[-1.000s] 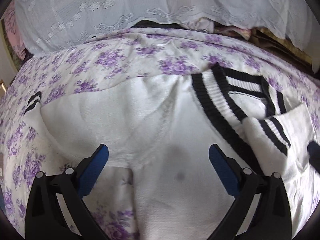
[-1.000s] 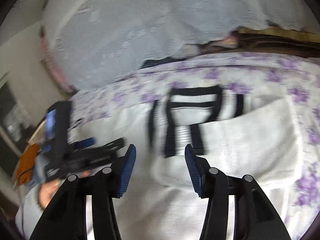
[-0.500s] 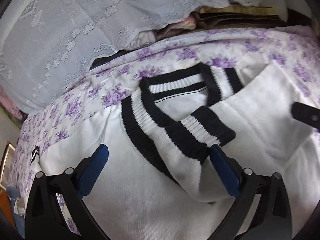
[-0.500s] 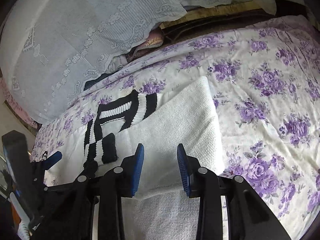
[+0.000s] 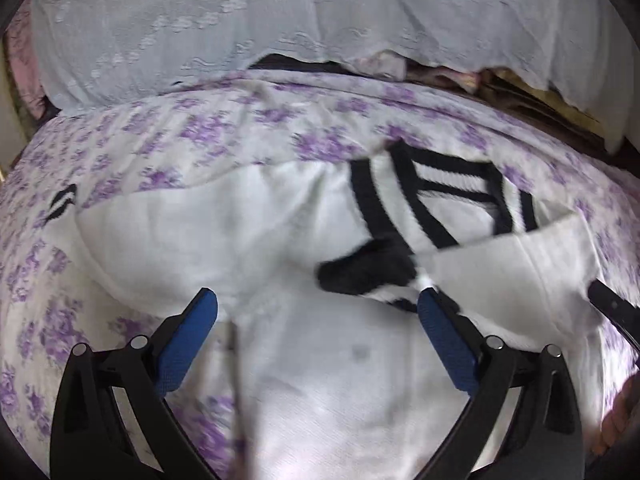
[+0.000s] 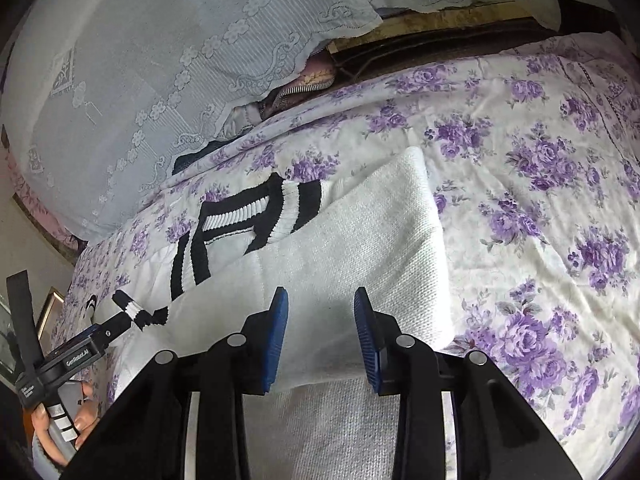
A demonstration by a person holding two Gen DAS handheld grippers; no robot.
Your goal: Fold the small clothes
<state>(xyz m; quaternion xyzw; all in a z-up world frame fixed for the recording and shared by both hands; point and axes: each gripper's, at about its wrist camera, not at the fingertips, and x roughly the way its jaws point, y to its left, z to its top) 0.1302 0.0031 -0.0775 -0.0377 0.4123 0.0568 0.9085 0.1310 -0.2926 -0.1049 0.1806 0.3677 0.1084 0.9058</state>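
1 white sweater with black-striped trim lay on the floral bed sheet, 1 sleeve folded across its body. Left tool was spread wide above it, nothing pinched; right tool was partly open over the folded sleeve, pads clear of the knit.

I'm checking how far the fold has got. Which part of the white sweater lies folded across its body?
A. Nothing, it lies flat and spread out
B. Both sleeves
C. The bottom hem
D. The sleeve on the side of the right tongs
D: in the right wrist view one sleeve lies folded across the sweater, its striped cuff near the left tongs, while the other cuff is spread out on the flowered sheet.
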